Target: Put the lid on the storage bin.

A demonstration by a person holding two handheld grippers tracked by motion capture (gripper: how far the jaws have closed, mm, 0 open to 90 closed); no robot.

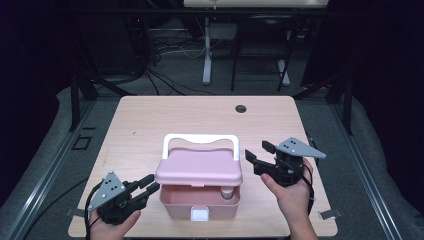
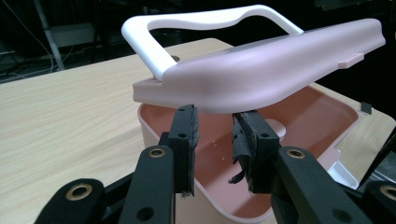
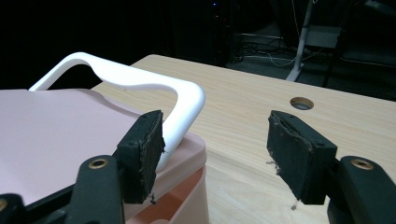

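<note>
A: Where is your box [image 1: 200, 202] sitting?

B: Low in the middle of the high view, on the tabletop [image 1: 150, 120] near its front edge. The pink lid [image 1: 199, 169] is propped up at the front, so you can see into the box, and the white handle [image 1: 200, 140] stands behind the lid. A small round container [image 1: 226, 192] sits inside at the right, and a white latch [image 1: 199, 214] is on the front wall.

A: And your left tool [image 1: 148, 186]?

B: It is at the lower left of the high view, pointing right at the box's left front corner. In the left gripper view the jaws rise just under the lid's [image 2: 261, 74] raised edge, above the box [image 2: 303, 126] wall. They stand apart with a gap between the pads [image 2: 189, 140], and nothing is gripped. I can't tell whether the tips touch the lid.

A: Your right tool [image 1: 257, 156]?

B: At the right of the box in the high view, level with the lid. Its jaws are wide open and hold nothing. In the right gripper view the handle [image 3: 182, 107] lies just behind one pad [image 3: 142, 154], and the other pad is over bare tabletop [image 3: 243, 140].
</note>
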